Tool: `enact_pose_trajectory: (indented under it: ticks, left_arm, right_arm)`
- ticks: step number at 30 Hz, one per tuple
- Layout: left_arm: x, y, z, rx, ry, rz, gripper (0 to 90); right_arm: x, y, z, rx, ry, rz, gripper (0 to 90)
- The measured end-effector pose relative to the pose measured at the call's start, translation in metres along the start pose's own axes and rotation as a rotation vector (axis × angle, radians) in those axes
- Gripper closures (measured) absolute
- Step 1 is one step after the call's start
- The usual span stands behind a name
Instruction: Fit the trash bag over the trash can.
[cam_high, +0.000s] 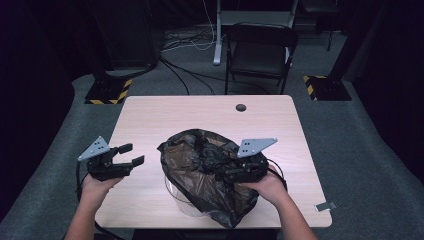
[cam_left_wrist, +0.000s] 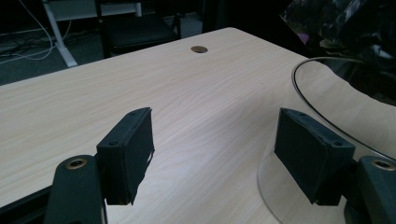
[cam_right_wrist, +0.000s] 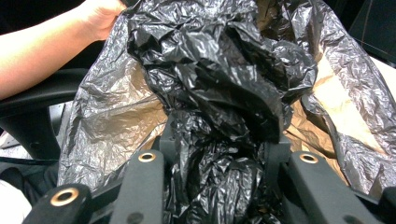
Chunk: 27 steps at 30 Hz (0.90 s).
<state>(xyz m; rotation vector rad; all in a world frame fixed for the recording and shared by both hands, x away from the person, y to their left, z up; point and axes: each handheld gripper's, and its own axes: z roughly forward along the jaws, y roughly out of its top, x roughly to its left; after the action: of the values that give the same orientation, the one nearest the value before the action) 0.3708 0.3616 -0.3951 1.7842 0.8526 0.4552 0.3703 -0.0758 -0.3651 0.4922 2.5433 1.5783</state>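
Looking down from the high view, the right gripper (cam_high: 226, 172) pinches the black bag (cam_high: 200, 170) draped over a clear bowl (cam_high: 182, 202) near the table's (cam_high: 210, 112) front edge. The left gripper (cam_high: 129, 155) hovers beside it. In the left gripper view, its jaws stand spread and empty over the wood, the bowl's rim (cam_left_wrist: 327, 93) just right. In the right gripper view, bunched bag (cam_right_wrist: 219, 93) sits clamped between the jaws.

The high view looks forward and down from above the person's side, taking in the whole wooden table (cam_high: 150, 120), a folding chair (cam_high: 260, 52) beyond it and the floor around. The left gripper view sits low over the tabletop, looking between its own two jaws across the wood to the round cable hole (cam_left_wrist: 199, 49), which the high view shares. The right gripper view is pressed very close to the crumpled black plastic bag (cam_right_wrist: 219, 84), also seen from above at mid-table.
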Motion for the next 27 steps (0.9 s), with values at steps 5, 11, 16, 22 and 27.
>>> enact_pose_trajectory:
  ticks: [5, 11, 16, 22, 27]
  left_arm:
    - [0.006, 0.002, -0.01, -0.029, 0.017, -0.015, 27.7]
    - [0.009, 0.003, -0.016, -0.039, 0.022, -0.018, 27.7]
    - [0.011, 0.004, -0.019, -0.042, 0.025, -0.018, 27.7]
    - [0.012, 0.005, -0.024, -0.051, 0.033, -0.015, 27.7]
    - [0.012, 0.006, -0.027, -0.056, 0.038, -0.011, 27.6]
  right_arm:
    - [0.002, 0.009, 0.014, 0.006, 0.015, -0.016, 62.2]
    - [0.006, 0.023, 0.03, 0.017, 0.038, -0.051, 62.2]
    - [0.012, 0.034, 0.045, 0.035, 0.056, -0.078, 62.2]
    - [0.02, 0.041, 0.061, 0.061, 0.07, -0.123, 61.7]
    - [0.02, 0.035, 0.069, 0.116, 0.016, -0.118, 49.2]
